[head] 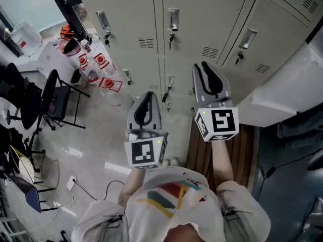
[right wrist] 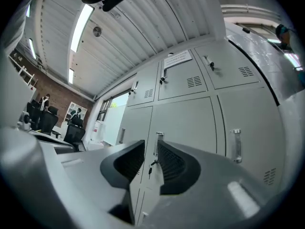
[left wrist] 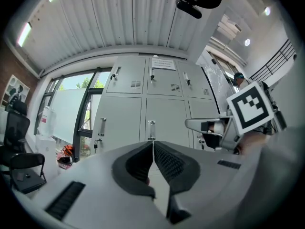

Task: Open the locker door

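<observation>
A bank of grey lockers [head: 202,19] stands in front of me, each door with a metal handle [head: 173,19] and a key under it. My left gripper [head: 147,96] is shut with nothing between its pads and stays short of the lower doors. In the left gripper view it [left wrist: 152,143] points at a middle door's handle [left wrist: 151,130]. My right gripper [head: 203,64] is held higher and further forward, its jaws a little apart and empty. In the right gripper view it [right wrist: 150,144] frames a door handle [right wrist: 158,137] and hanging key [right wrist: 151,165], without touching them.
Black chairs [head: 55,97] and bottles with red labels [head: 101,64] stand at the left by the lockers. A wooden slatted bench [head: 222,155] lies under my right arm. A white panel [head: 292,84] juts out at the right. A cable [head: 96,190] runs across the floor.
</observation>
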